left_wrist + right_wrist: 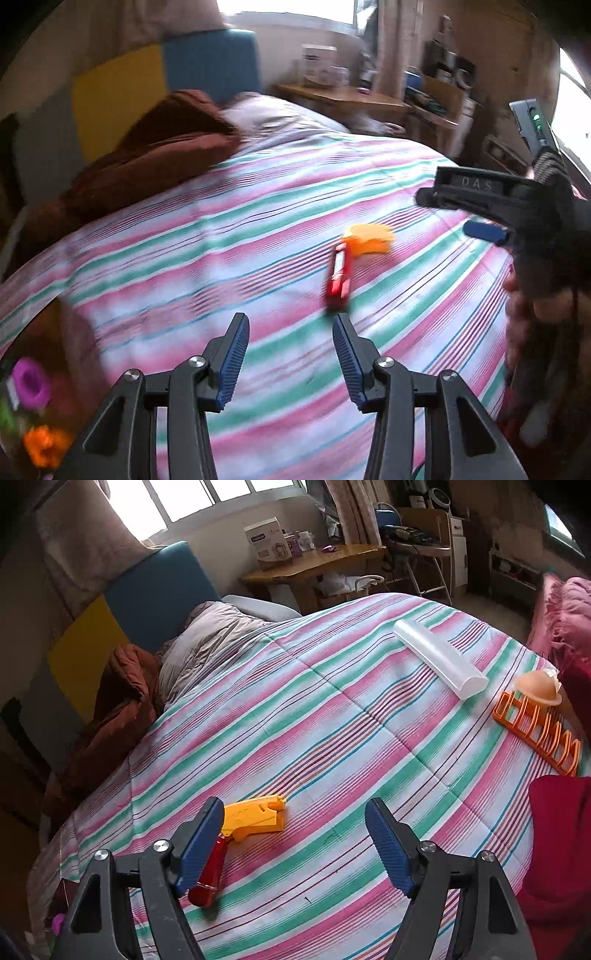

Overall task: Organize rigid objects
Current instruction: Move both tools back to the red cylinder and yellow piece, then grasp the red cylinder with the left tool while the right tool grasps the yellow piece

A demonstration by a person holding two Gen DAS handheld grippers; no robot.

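Left jaws: my left gripper (291, 326) hung over the striped bedspread (221, 236), its blue pads (236, 354) spread with only cloth between them.
Right jaws: my right gripper (294, 821) stood wider apart, likewise empty; from the left wrist view it appeared at the right edge (476, 218), held in a dark-gloved hand (554, 236).
Red object: a red cylinder-like piece (338, 275) lay on the bedspread just beyond my left jaws; in the right wrist view its lower part (207, 880) showed beside and partly behind my right gripper's left finger (199, 845). Whether pad and piece touched, I cannot tell.
Yellow object: a flat yellow plastic piece (256, 816) lay at the red piece's far end, touching or nearly so; it was blurred in the left wrist view (369, 240).
White tube: a pale translucent tube (439, 657) lay on the bedspread well apart from both, toward the far right.
Orange rack: a slotted orange rack (535, 734) lay near the right edge, with a peach dome-shaped item (537, 688) at its far end.
Lower left corner: blurred purple (31, 382) and orange (44, 445) items, shapes not readable.
Background: a brown blanket (122, 694) at the bedhead; a wooden desk (317, 563) under the window carried a box (267, 542).
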